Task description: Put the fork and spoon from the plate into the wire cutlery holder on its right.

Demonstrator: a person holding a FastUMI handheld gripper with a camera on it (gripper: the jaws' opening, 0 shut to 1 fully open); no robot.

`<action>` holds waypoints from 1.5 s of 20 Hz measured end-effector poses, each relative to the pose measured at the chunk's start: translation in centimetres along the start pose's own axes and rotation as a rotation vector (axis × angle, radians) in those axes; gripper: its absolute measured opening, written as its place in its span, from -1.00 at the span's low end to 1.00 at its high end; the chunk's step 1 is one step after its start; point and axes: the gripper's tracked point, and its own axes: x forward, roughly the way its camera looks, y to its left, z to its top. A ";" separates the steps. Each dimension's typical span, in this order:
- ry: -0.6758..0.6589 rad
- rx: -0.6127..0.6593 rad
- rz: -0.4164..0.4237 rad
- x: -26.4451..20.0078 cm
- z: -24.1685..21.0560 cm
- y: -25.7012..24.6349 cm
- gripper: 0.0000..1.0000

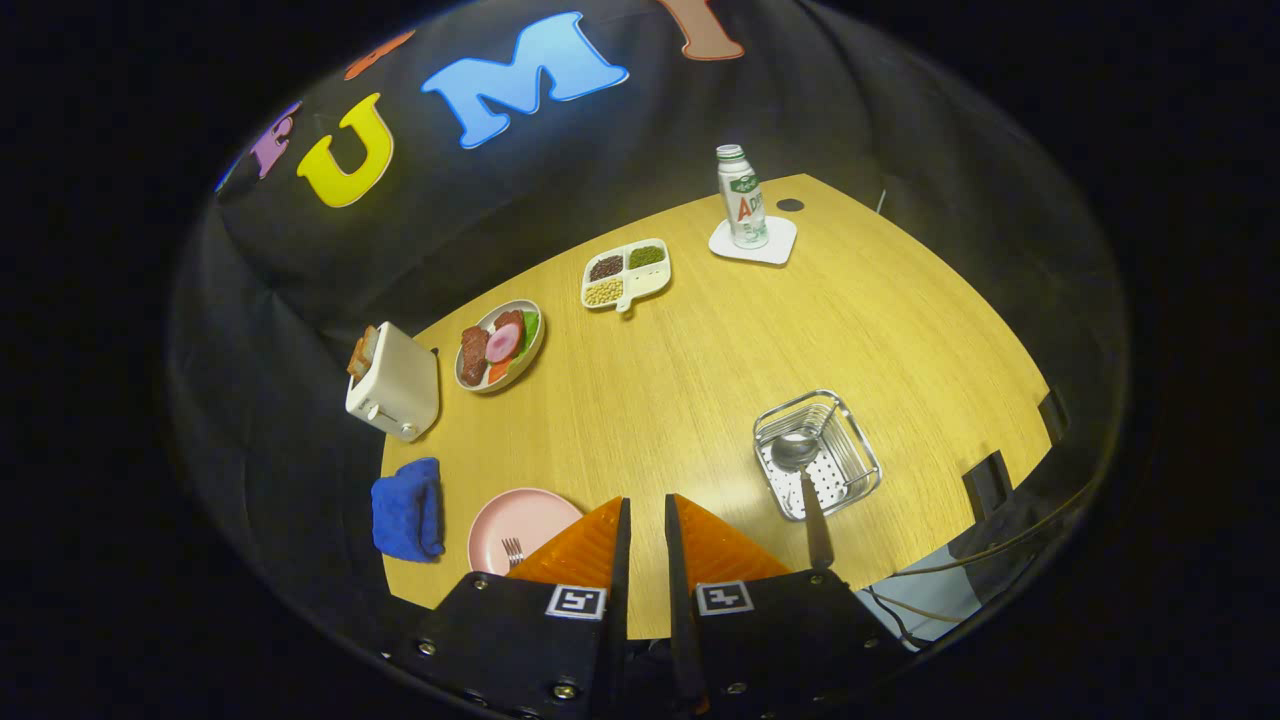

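Wood-grain tabletop [700,380], light yellow-brown, lit brightest near the middle, dim toward the edges. Gripper [645,515] raised above the near edge, fingers [590,545] nearly pressed together, thin gap only, pinching nothing. Pink plate [510,520] just left of the fingers, fork [513,551] lying on it, tines showing, handle hidden behind the left finger. Blue cloth [408,508] left of plate, at the table edge. Wire cutlery holder [817,455] right of the fingers, well apart from the plate; spoon [802,470] already in it, bowl inside the basket, handle sticking out over the near rim. Farther left: white toaster [393,385] with bread in the slot, then a plate of food [500,344] beside it. Beyond that, divided dish [626,273] with grains or beans in its sections. Far end: bottle [742,196] upright on a white coaster [755,242]. Black cloth wall behind and around the table. Cables [930,570] hanging off the near right corner.
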 end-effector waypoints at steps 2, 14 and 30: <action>0.022 -0.021 0.020 0.6 -0.7 1.4 -0.63; 0.203 -0.185 0.112 4.9 -7.4 9.2 -0.63; 0.502 -0.323 0.148 8.5 -17.9 13.7 -0.62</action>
